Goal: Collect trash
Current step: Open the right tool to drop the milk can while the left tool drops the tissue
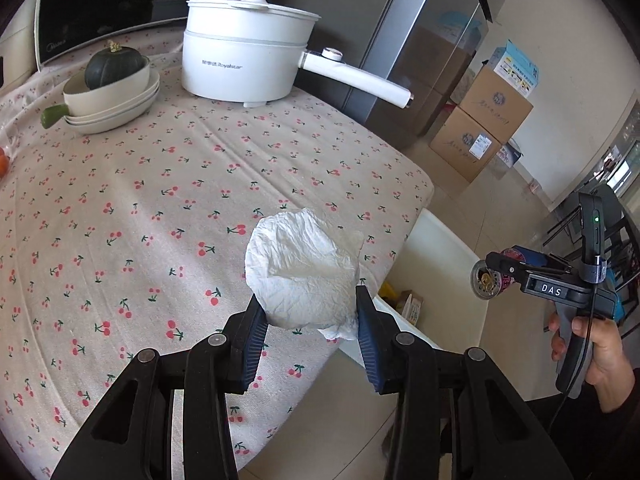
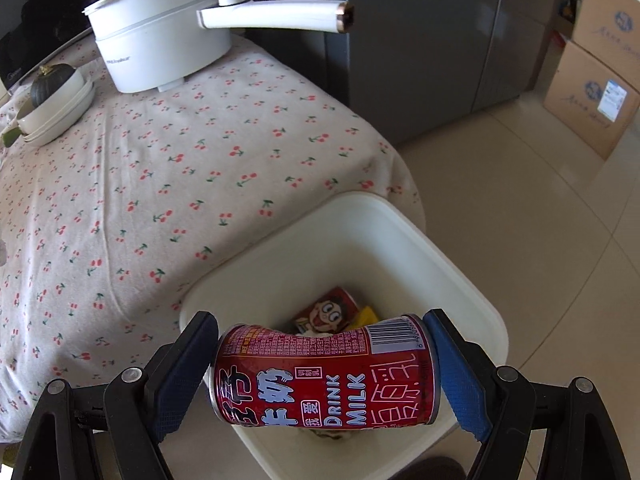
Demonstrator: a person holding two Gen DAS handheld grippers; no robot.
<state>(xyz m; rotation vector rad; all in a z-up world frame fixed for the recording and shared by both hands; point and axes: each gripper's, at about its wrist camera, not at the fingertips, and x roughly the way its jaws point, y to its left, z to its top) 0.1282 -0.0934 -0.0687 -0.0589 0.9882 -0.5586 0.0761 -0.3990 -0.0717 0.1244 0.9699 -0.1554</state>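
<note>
My left gripper (image 1: 310,314) is shut on a crumpled white tissue (image 1: 300,268) and holds it above the near right corner of the cherry-print tablecloth (image 1: 140,208). My right gripper (image 2: 320,364) is shut on a dented red milk can (image 2: 324,376), gripped end to end and lying sideways over the white trash bin (image 2: 452,264). The bin stands on the floor beside the table and holds wrappers (image 2: 326,312). In the left wrist view the right gripper (image 1: 494,268) with the can (image 1: 490,278) hangs right of the bin (image 1: 436,248).
A white electric pot (image 1: 244,56) with a long handle stands at the table's far side. Stacked bowls with a dark squash (image 1: 114,66) sit at far left. A grey fridge (image 2: 420,40) and cardboard boxes (image 1: 480,128) stand on the tiled floor beyond.
</note>
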